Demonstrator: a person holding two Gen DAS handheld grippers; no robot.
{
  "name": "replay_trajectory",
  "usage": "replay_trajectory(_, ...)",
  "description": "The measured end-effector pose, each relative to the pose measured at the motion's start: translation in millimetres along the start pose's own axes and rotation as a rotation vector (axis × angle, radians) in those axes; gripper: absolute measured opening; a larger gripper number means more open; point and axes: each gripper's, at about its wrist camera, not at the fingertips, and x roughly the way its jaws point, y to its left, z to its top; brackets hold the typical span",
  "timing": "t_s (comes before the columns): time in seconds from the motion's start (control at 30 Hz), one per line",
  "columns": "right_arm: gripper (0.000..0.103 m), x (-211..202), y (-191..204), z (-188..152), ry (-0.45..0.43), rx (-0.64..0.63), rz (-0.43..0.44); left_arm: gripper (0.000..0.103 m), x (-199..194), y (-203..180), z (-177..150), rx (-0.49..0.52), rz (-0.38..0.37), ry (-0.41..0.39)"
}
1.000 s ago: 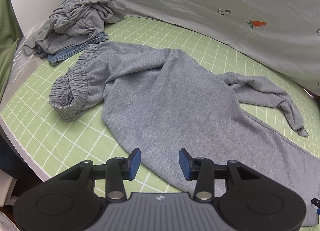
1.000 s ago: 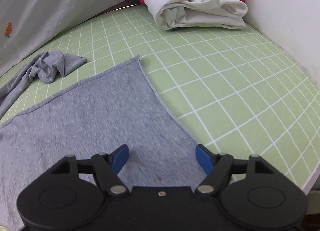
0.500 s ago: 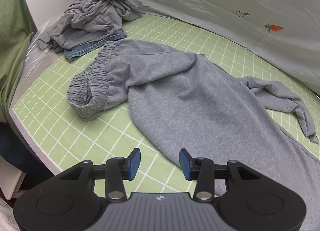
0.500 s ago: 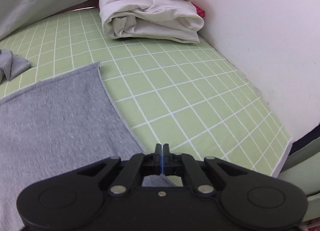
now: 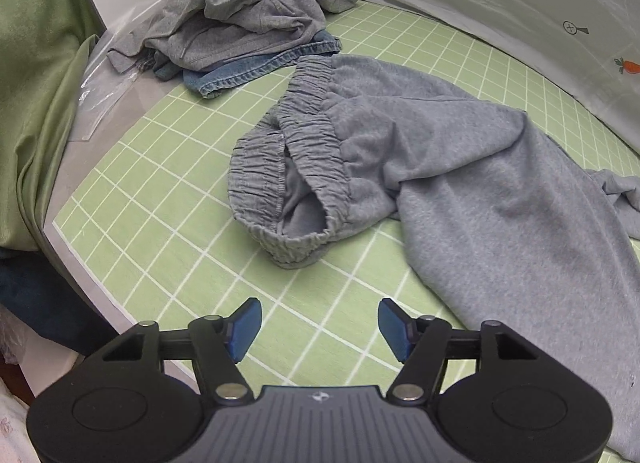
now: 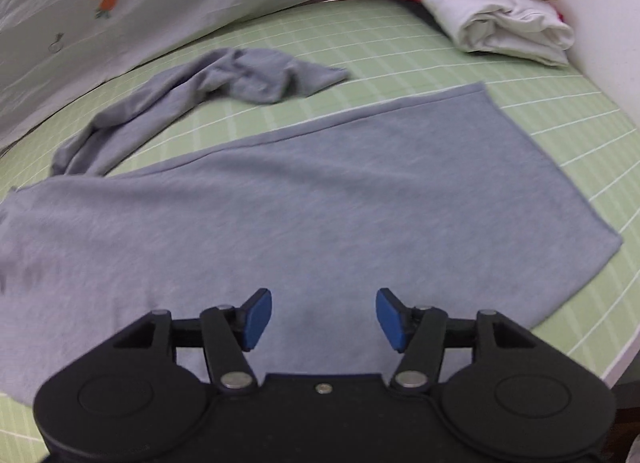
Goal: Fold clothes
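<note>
**Grey sweatpants spread on green checked surface, both claws open and empty**

Changed since half a second ago: right claw (image 6: 324,319), then pressed fully together at the trouser hem, now parted wide and swung back to look across the leg fabric. Left claw (image 5: 320,329) parted further than before and moved closer to the waistband end, now over bare surface instead of over cloth.

Left claw: blue pads well apart, nothing between them, hovering above the green checked surface (image 5: 168,223) near its front edge, touching no fabric. Just ahead, the gathered elastic waistband (image 5: 288,183) of the grey sweatpants (image 5: 500,199), rumpled and gaping open towards the camera. Trouser body running off to the right and towards the camera.

Right claw: blue pads equally wide apart, empty, poised above one flat trouser leg (image 6: 320,199), whether touching it not clear. Hem of that leg at the right, lying square. Second leg (image 6: 224,83) twisted and bunched beyond the flat one, near a pale sheet with a carrot print (image 6: 108,3).

Behind the waistband, a heap of grey garments (image 5: 256,11) on top of blue denim (image 5: 256,67). At the far right corner of the surface, a folded white and beige stack (image 6: 504,7). Right view slightly blurred.
</note>
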Motion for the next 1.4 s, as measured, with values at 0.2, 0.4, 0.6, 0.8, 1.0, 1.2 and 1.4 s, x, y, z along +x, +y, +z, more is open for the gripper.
replay_trajectory(0.2, 0.064, -16, 91, -40, 0.014, -0.097, -0.003, 0.07, 43, 33, 31, 0.046, -0.101, 0.067)
replay_trajectory(0.4, 0.066, -21, 133, -60, 0.007, -0.04, -0.026, 0.018, 71, 53, 57, 0.099, -0.248, 0.092)
replay_trajectory(0.6, 0.066, -17, 165, -62, 0.01, -0.017, -0.046, 0.009, 75, 92, 92, 0.11, -0.096, -0.024)
replay_trajectory(0.8, 0.066, -12, 190, -50, -0.003, -0.035, -0.053, 0.019, 87, 155, 142, 0.011, 0.041, -0.06)
replay_trajectory(1.0, 0.069, -8, 204, -29, -0.031, -0.021, -0.058, 0.055, 56, 159, 158, -0.05, -0.017, -0.126)
replay_trajectory(1.2, 0.078, 5, 223, 7, -0.077, -0.005, -0.04, 0.065, 57, 127, 177, 0.029, -0.07, -0.159)
replay_trajectory(1.4, 0.08, 25, 234, 32, -0.07, -0.011, -0.04, 0.068, 91, 125, 173, 0.014, -0.081, -0.043)
